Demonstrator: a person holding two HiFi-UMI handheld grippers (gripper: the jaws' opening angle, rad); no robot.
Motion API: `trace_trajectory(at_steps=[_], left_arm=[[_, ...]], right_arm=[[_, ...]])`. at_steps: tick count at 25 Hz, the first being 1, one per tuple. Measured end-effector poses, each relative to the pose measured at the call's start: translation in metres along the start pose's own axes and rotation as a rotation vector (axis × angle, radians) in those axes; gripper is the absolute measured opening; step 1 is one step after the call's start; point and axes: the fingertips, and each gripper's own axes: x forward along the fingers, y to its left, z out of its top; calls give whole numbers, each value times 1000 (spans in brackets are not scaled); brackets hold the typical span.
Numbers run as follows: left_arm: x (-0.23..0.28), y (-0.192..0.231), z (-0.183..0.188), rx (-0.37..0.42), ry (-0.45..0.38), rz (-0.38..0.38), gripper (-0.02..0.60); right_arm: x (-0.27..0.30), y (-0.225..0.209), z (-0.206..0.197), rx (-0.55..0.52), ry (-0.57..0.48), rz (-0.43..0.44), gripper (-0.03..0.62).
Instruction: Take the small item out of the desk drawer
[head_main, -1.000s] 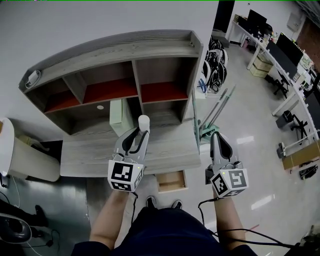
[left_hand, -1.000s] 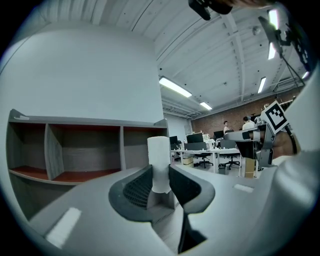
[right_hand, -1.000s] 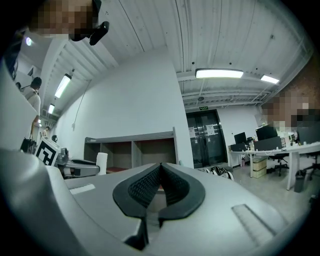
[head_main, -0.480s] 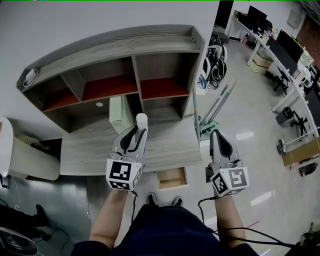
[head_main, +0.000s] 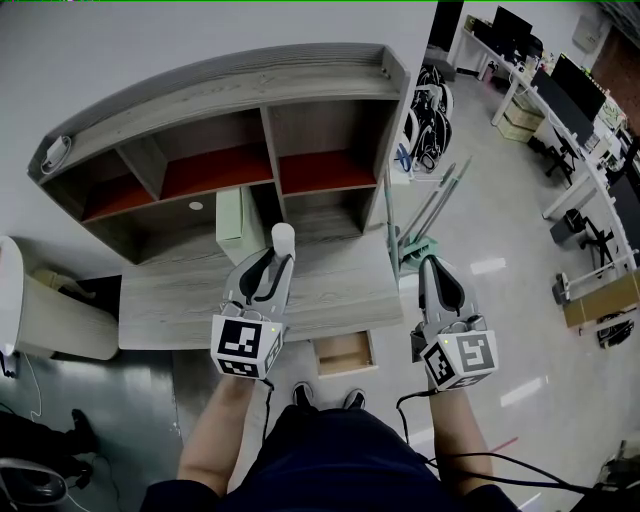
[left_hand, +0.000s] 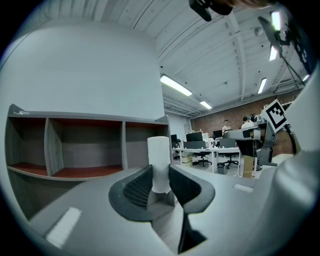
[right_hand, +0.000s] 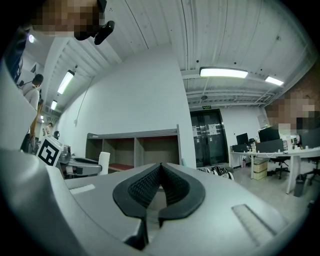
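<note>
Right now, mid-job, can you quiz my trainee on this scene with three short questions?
1. True or false: the left tongs are shut on the white cylinder.
2. The drawer below the desk top is: A) open, B) closed, C) lying on the floor.
3. Fill in: the right tongs are shut and hold ____.
Key: 1 true; 2 A; 3 nothing.

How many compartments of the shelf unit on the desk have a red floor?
3, side by side in one row: the left compartment, the middle compartment and the right compartment. The openings below them show grey wood; none seems hidden.
</note>
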Motion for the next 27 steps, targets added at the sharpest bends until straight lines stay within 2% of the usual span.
trace_trajectory(at_steps=[27], left_arm=[[3, 3, -12, -2, 22, -11, 107]], right_arm=[[2, 1, -2, -4, 15, -7, 6]])
